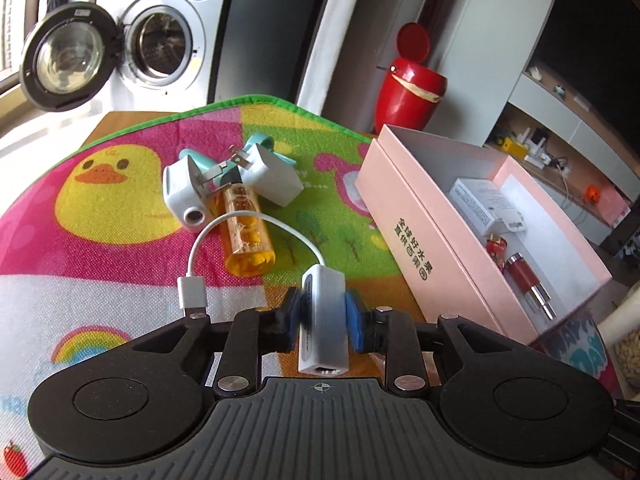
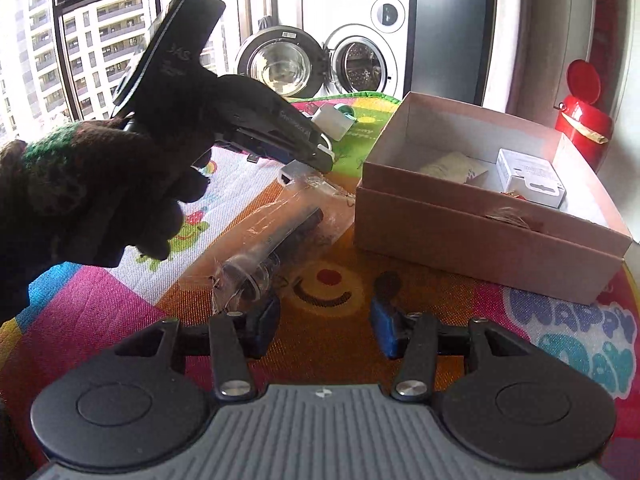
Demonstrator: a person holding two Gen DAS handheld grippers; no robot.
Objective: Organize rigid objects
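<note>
My left gripper (image 1: 323, 316) is shut on a white cable adapter (image 1: 322, 320), held above the colourful mat (image 1: 100, 216); its short cable ends in a white plug (image 1: 193, 292). Beyond lie an orange bottle (image 1: 246, 232), two white chargers (image 1: 182, 192) (image 1: 272, 176) and a teal clip (image 1: 260, 148). The pink box (image 1: 420, 240) at the right holds a white packet (image 1: 486, 204) and red connectors (image 1: 524, 276). My right gripper (image 2: 325, 328) is open and empty, low over the mat. A clear tube with a dark item (image 2: 280, 236) lies just ahead of it. The left gripper shows there (image 2: 240, 120), in a gloved hand.
A washing machine (image 1: 160, 40) with its door open stands behind the table. A red bin (image 1: 408, 92) is behind the box. The box (image 2: 480, 232) also shows in the right wrist view. Shelves (image 1: 560, 120) are at the far right.
</note>
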